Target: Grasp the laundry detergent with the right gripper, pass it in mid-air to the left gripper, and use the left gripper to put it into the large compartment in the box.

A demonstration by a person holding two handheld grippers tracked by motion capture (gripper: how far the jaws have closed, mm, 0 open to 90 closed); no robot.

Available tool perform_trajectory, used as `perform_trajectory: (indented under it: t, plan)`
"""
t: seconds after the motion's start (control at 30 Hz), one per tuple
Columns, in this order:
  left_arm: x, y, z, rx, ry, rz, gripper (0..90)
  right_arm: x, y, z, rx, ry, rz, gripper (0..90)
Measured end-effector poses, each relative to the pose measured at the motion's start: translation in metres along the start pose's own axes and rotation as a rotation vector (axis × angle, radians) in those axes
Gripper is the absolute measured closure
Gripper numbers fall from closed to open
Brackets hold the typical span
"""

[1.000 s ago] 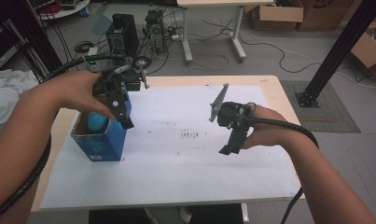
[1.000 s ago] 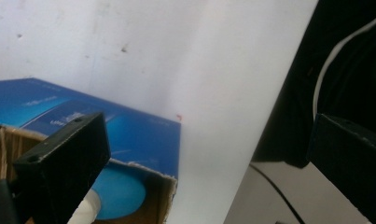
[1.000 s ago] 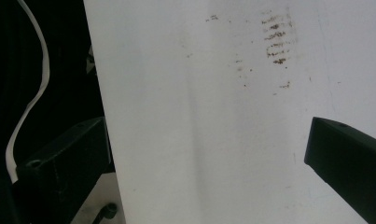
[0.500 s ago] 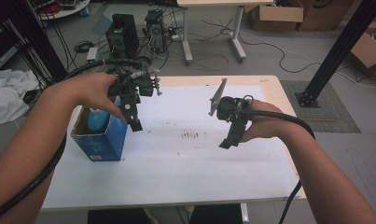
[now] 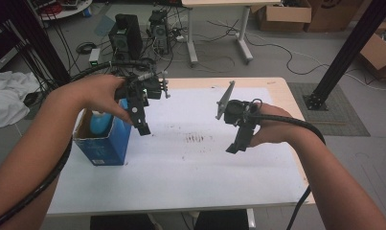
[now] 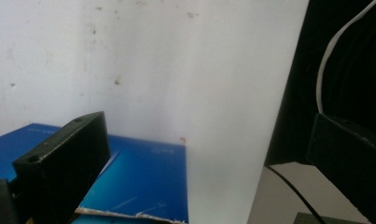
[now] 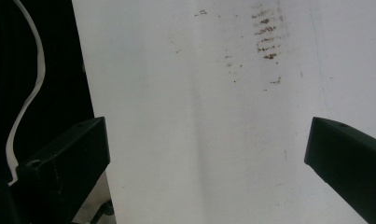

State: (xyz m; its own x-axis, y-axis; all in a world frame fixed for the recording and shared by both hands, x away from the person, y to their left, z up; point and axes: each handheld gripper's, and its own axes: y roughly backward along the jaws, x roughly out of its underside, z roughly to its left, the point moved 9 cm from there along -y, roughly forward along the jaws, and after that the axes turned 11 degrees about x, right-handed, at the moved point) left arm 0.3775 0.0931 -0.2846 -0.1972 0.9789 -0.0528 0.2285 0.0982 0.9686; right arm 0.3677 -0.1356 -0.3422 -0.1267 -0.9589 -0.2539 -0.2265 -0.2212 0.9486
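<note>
High view: an open blue cardboard box (image 5: 103,143) stands at the desk's (image 5: 190,172) left edge, a light-blue item (image 5: 98,122) inside. Left tongs (image 5: 141,125) hover just right of it; right tongs (image 5: 234,146) well apart.

Left gripper view: tongs wide, empty, box (image 6: 143,179) below.

Right gripper view: tongs wide over bare desk (image 7: 199,121).

The box looks light and crushable; best gripped by one wall's rim.

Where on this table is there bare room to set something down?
The white sheet lies bare from the blue box rightward, under the right gripper. The left edge is crowded: the box stands there, the left gripper beside it.
</note>
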Motion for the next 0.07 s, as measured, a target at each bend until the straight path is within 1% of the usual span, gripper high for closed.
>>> perform_trajectory:
  t: [0.07]
  plan:
    - [-0.0028,-0.0002,-0.0019,0.004,-0.005,-0.006,0.1,0.0003,0.0014,0.0002,0.003,-0.001,-0.002,0.0]
